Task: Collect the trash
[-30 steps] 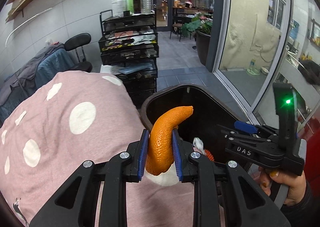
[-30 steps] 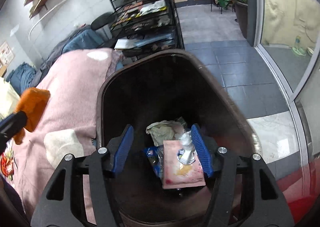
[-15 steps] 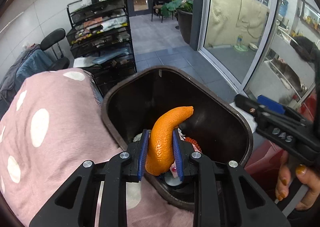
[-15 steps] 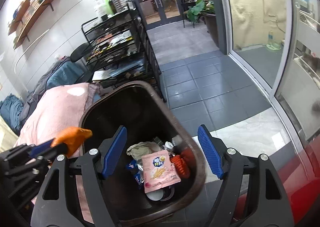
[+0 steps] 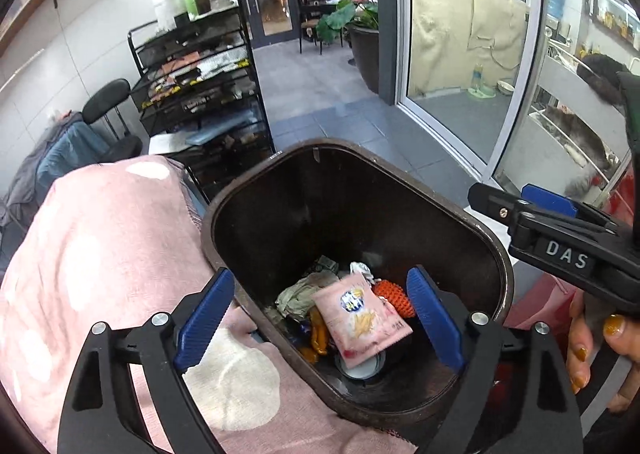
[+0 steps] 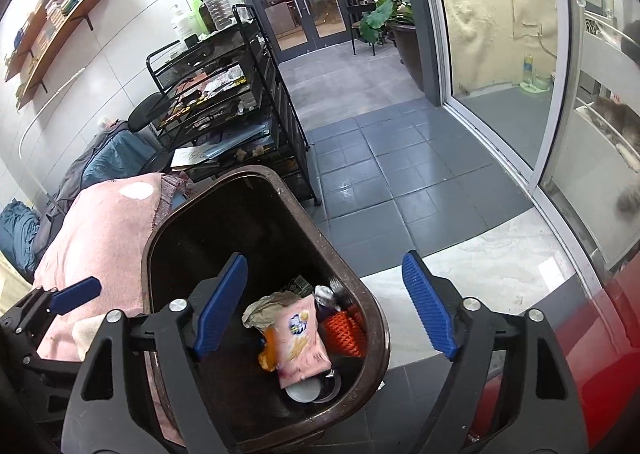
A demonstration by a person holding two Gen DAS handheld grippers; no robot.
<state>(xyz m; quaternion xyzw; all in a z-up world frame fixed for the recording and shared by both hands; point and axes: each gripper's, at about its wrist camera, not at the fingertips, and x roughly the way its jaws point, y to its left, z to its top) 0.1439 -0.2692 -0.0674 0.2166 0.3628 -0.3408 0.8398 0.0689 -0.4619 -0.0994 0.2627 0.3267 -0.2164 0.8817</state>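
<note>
The dark brown trash bin (image 5: 492,246) stands beside a pink spotted cloth (image 5: 100,254). Inside it lie a pink snack packet (image 5: 360,314), crumpled paper (image 5: 300,290), an orange net (image 5: 394,294) and an orange peel (image 5: 318,334). My left gripper (image 5: 320,282) hovers over the bin's near side, jaws opening wide, nothing between the pads. My right gripper (image 6: 324,270) is over the bin's right rim (image 6: 376,318), jaws also opening and empty. The packet (image 6: 300,338) and peel (image 6: 267,350) show below it. A hand holds the right gripper (image 5: 560,230) at the right.
A black mesh rack (image 5: 200,93) with bottles on top stands behind the bin, with a black chair (image 5: 108,105) to its left. Grey floor tiles (image 6: 380,157) run to a glass door. A glass wall (image 5: 460,53) and a red surface (image 6: 600,354) are on the right.
The left gripper moved over the bin and opened; the orange peel it held dropped in among the trash. The right gripper widened and drew back toward the bin's right rim.
</note>
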